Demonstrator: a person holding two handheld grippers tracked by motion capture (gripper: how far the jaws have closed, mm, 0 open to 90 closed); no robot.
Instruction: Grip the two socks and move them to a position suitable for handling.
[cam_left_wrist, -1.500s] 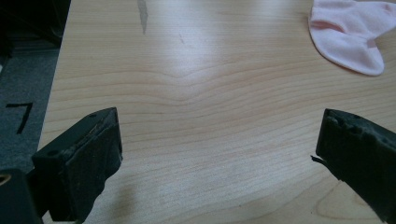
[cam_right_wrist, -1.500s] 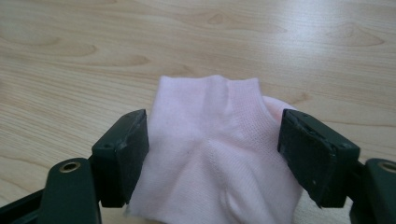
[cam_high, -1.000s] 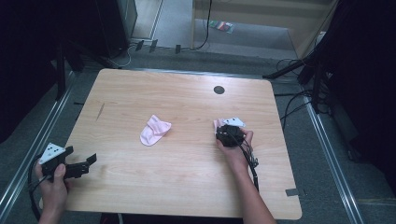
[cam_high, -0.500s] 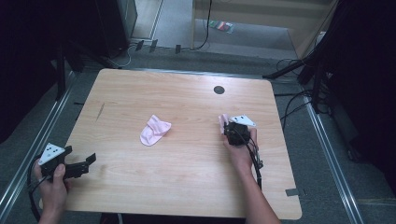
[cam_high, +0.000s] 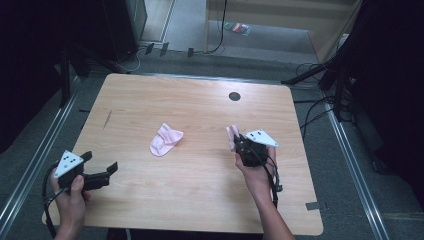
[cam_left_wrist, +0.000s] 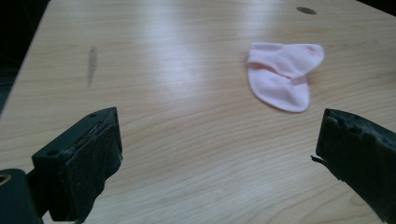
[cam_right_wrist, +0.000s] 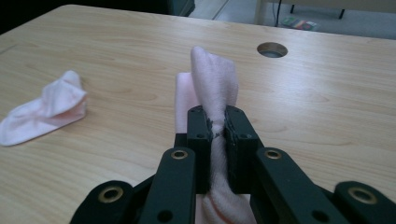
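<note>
Two pink socks — one pinched, one flat on the tabletop (cam_high: 200, 180).
Right claw (cam_right_wrist: 215, 128) clamps a sock (cam_right_wrist: 212, 81), its jaws having just closed; left claw (cam_left_wrist: 219, 154) gapes wide — the loose sock (cam_left_wrist: 282, 74) lies ahead.

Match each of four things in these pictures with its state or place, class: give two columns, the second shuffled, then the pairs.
Things:
1. right gripper
2. left gripper
3. loose pink sock
4. round hole

States or places:
A. lies flat mid-table, untouched
B. jaws wide open, nothing between them
C. in the tabletop near the far edge
D. shut on a pink sock

Pairs: 1-D, 2-B, 3-A, 4-C
</note>
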